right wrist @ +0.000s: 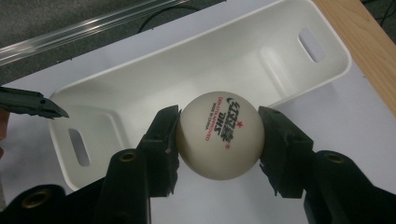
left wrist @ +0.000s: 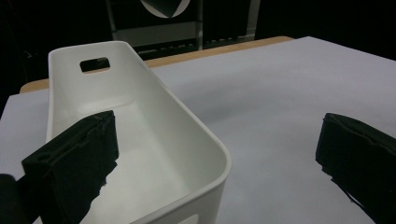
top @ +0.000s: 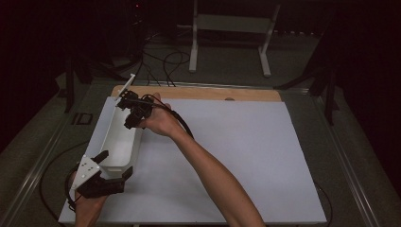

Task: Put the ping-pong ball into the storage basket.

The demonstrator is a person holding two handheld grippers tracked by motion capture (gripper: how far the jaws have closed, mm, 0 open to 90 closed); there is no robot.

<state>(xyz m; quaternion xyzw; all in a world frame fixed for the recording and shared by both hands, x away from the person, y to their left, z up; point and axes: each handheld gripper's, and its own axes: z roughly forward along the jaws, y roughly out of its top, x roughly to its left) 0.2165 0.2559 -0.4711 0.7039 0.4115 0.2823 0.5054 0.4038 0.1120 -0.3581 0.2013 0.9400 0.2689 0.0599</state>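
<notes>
A white plastic bin (top: 120, 142) with handle slots lies lengthwise at the left of the table. My right gripper (top: 130, 120) hovers over the bin's far end. It is shut on a white table tennis ball (right wrist: 219, 135) with red and black print, and in the right gripper view (right wrist: 219, 128) the ball hangs over the bin's (right wrist: 187, 70) long rim. My left gripper (top: 116, 164) is at the bin's near end. It stands open (left wrist: 217, 122), one jaw inside the bin (left wrist: 187, 116) and the other out over the table.
A white sheet (top: 227, 156) covers the table, with a wooden strip (top: 198, 92) along the far edge. Beyond the table stand a white frame (top: 231, 23) and loose cables (top: 165, 61) on the dark floor. The left gripper's jaw tip (right wrist: 32, 105) shows by the bin's end.
</notes>
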